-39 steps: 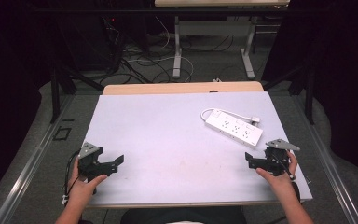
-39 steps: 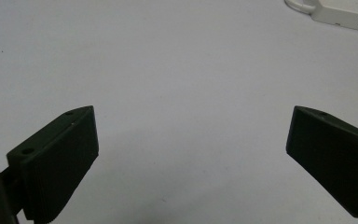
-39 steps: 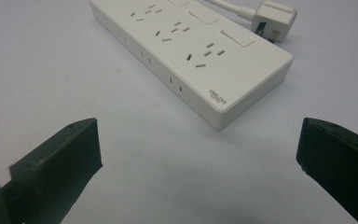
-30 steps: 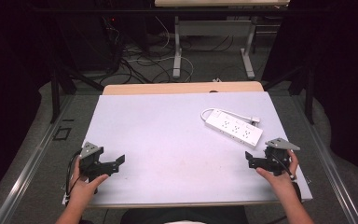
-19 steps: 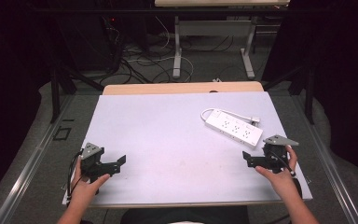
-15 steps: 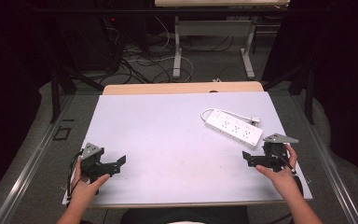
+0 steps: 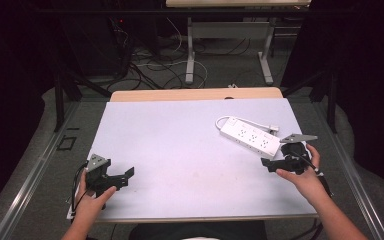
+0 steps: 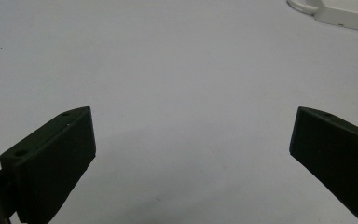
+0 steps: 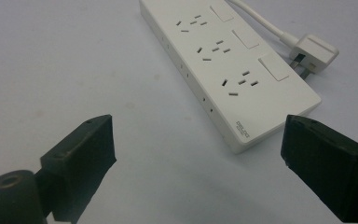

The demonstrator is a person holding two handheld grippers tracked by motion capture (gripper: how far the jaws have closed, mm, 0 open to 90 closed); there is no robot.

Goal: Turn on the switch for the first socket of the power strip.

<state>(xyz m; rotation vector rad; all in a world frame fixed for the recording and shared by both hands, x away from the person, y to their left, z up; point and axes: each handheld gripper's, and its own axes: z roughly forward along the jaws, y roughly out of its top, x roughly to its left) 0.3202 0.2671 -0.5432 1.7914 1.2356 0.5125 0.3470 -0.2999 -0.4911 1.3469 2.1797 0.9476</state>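
A white power strip with three sockets lies on the white table at the right, its cord looped behind it and its plug resting beside it. In the right gripper view the power strip lies just ahead, with its plug at the upper right. My right gripper is open, close to the strip's near end, with nothing between its jaws. My left gripper is open too, low over bare table near the front left corner. A far corner of the strip appears in the left gripper view.
A wooden tabletop edge borders the white surface at the back. Beyond it, cables and desk legs stand on the floor. Metal rails run along both sides of the table.
My right gripper has moved forward and slightly left, closer to the power strip's near end. My left gripper has shifted only a little. Both stay open.
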